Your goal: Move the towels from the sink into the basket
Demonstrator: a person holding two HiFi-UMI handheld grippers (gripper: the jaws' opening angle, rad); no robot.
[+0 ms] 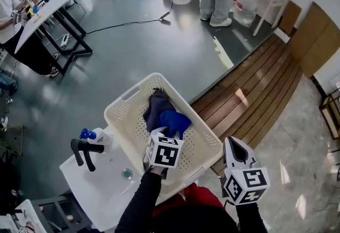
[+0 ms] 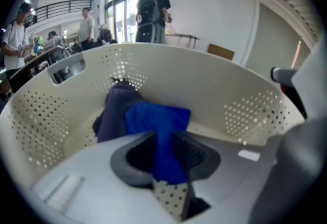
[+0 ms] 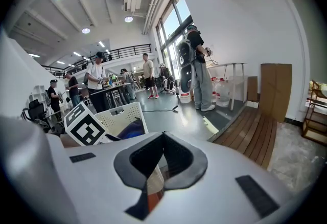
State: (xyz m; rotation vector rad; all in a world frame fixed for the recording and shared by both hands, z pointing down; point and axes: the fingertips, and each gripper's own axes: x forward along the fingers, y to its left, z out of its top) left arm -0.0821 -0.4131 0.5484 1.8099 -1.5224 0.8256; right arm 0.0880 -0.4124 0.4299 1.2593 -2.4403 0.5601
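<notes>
Left gripper over basket, centre of head view. Jaws part-way apart, with blue towel tail running up between them (lying along right pad, no clear pinch). Rest of blue towel on basket floor, draped against dark towel just behind. Right gripper at lower right of head view, outside basket, jaws almost together, empty. Sink at lower left, touching basket.

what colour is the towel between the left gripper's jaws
The towel is bright blue; the left gripper view shows it best.
</notes>
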